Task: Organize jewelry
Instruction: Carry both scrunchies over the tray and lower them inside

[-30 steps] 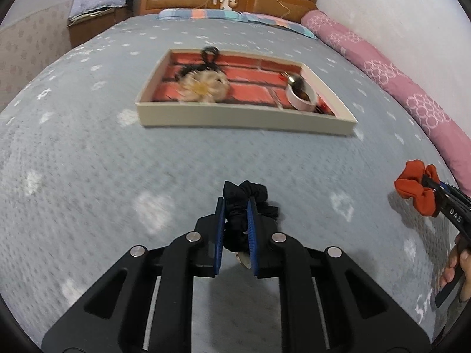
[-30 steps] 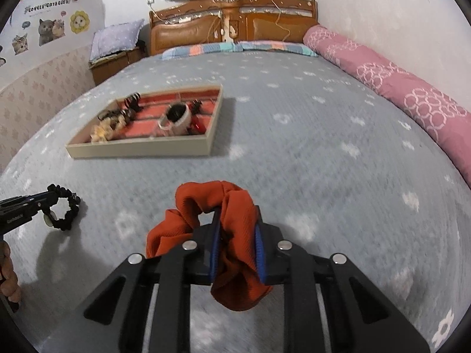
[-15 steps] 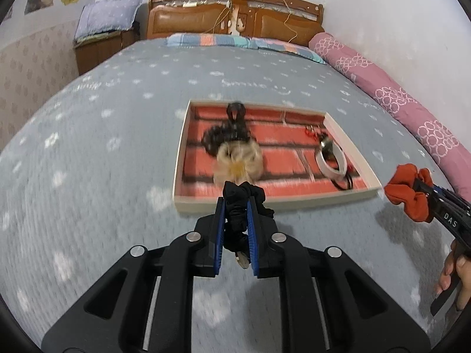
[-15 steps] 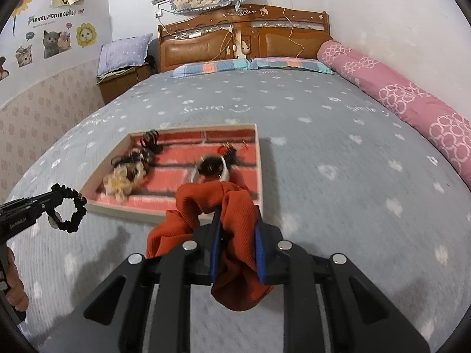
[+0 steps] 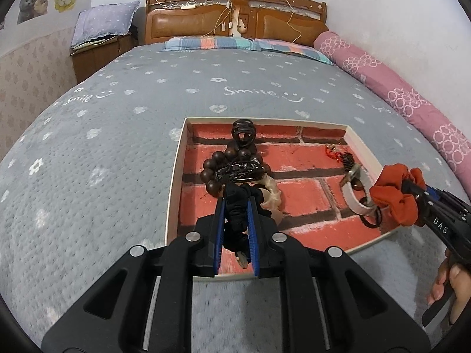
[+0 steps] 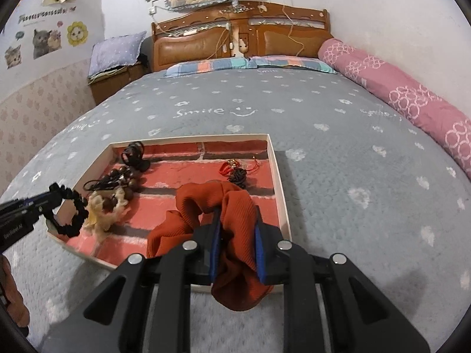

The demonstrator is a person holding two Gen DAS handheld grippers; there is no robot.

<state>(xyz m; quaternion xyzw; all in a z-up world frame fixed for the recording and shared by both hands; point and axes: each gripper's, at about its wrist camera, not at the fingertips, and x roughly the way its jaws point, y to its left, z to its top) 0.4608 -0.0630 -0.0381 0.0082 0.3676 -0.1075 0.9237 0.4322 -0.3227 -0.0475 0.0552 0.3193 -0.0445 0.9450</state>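
A shallow tray with a red brick-pattern floor lies on the grey bed; it also shows in the right wrist view. My left gripper is shut on a black scrunchie above the tray's near left part. My right gripper is shut on an orange scrunchie above the tray's near right part. In the tray lie a dark bead bracelet, a black hair clip, a cream fluffy tie, a white bangle and a red charm.
The grey bedspread surrounds the tray. A pink bolster lies along the right wall. A wooden headboard and pillows stand at the far end. A nightstand is at the far left.
Both grippers have moved forward with their scrunchies, from over the bedspread short of the tray to above the tray itself. Both stay shut.
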